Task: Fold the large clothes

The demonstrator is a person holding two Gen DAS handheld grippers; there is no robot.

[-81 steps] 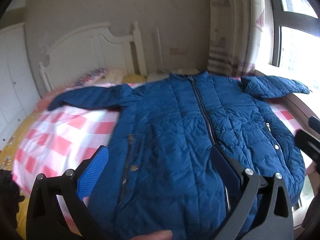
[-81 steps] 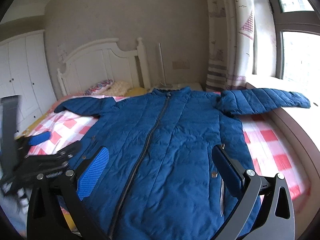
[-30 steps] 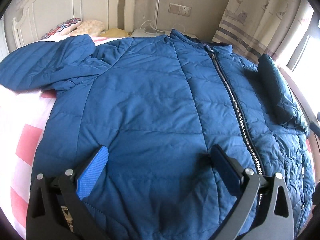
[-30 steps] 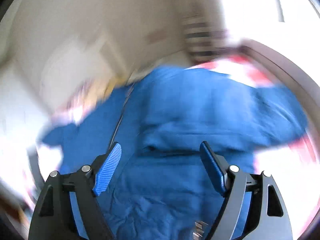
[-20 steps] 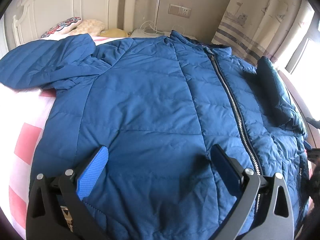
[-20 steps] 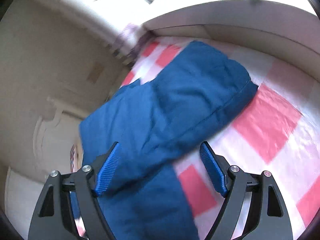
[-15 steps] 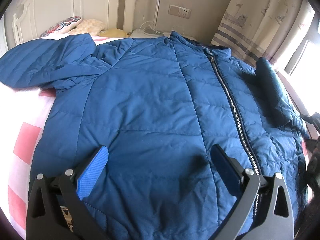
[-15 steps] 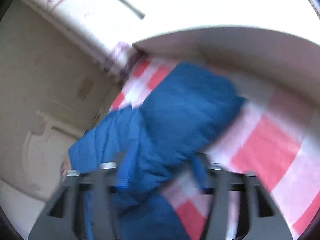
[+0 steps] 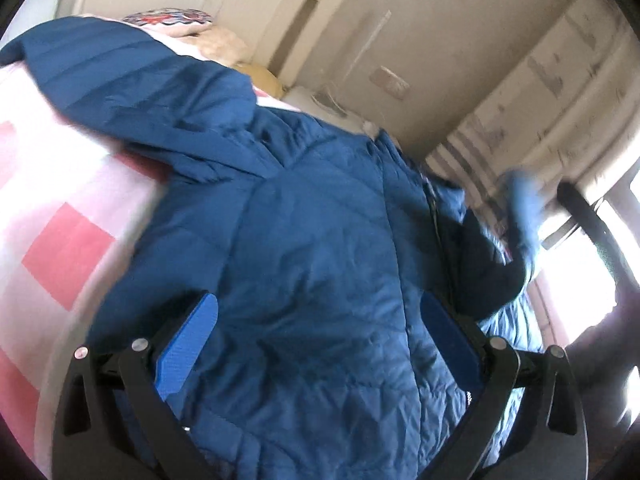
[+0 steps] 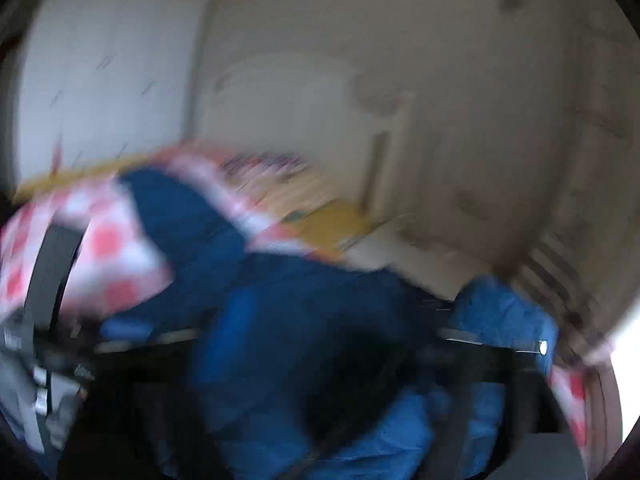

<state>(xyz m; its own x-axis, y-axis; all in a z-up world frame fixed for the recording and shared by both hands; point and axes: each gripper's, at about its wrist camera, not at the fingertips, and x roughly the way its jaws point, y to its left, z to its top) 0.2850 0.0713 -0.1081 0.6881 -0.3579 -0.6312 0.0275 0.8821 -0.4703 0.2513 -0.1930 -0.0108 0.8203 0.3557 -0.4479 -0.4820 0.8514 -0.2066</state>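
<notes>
A blue puffer jacket (image 9: 312,240) lies zipped, front up, on the bed. Its left sleeve (image 9: 132,80) stretches out over the pink check sheet. The right sleeve (image 9: 484,264) is doubled over onto the chest beside the zip. My left gripper (image 9: 320,340) hangs open just above the jacket's front, nothing between its blue pads (image 9: 188,344). The right wrist view is badly smeared. There my right gripper (image 10: 312,332) stands wide, its jaws opening, with blue jacket cloth (image 10: 280,300) bunched between the fingers but not pinched.
The pink and white check sheet (image 9: 68,248) covers the bed. Pillows (image 9: 168,20) lie by the white headboard (image 9: 304,0). A striped curtain (image 9: 540,100) and a bright window (image 9: 580,272) close off the right side. White wardrobes (image 10: 100,80) stand at the left.
My right gripper shut on the right sleeve by the window, swung it over the jacket, and now stands wide. The sleeve now lies on the chest. The left wrist view has rolled and shifted.
</notes>
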